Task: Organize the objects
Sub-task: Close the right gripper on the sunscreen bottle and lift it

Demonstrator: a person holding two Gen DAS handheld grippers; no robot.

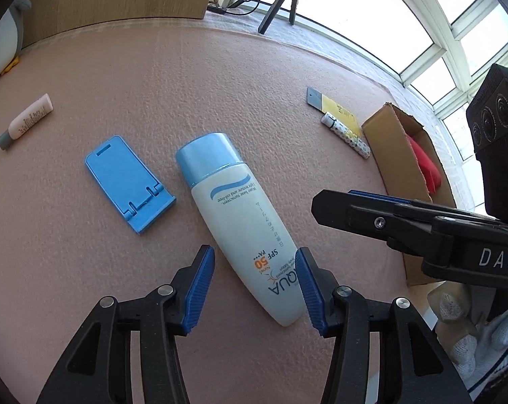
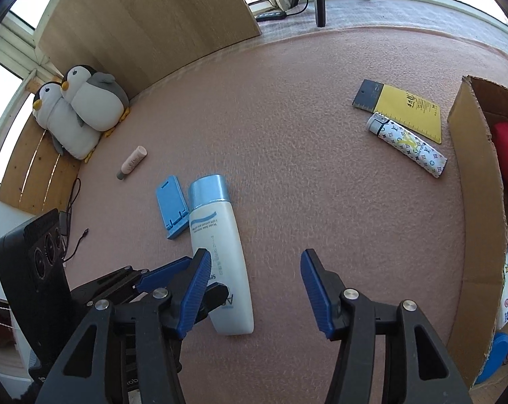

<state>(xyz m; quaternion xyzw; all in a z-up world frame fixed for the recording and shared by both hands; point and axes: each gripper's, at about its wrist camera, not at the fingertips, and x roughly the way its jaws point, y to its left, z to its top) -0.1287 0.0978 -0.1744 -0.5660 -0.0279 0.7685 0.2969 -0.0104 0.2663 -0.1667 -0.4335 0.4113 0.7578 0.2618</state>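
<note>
We are looking at the sunscreen bottle (image 1: 240,222), which is lying flat on the pink mat (image 1: 254,101) with its blue cap pointing away from us, just beside the blue phone stand (image 1: 127,185). Our left gripper (image 1: 255,282) is standing about half open around the bottle's lower end, and the pads are not pressing on it. Our right gripper (image 2: 254,289) is also half open and is holding nothing, with bare mat under it. The cardboard box (image 2: 469,175) is waiting at the right, near the patterned tube (image 2: 408,148) and the yellow card (image 2: 408,107). We are thinking the smooth tapered end could slip out if the jaws are closing so near the tip, or the bottle could push the stand
</note>
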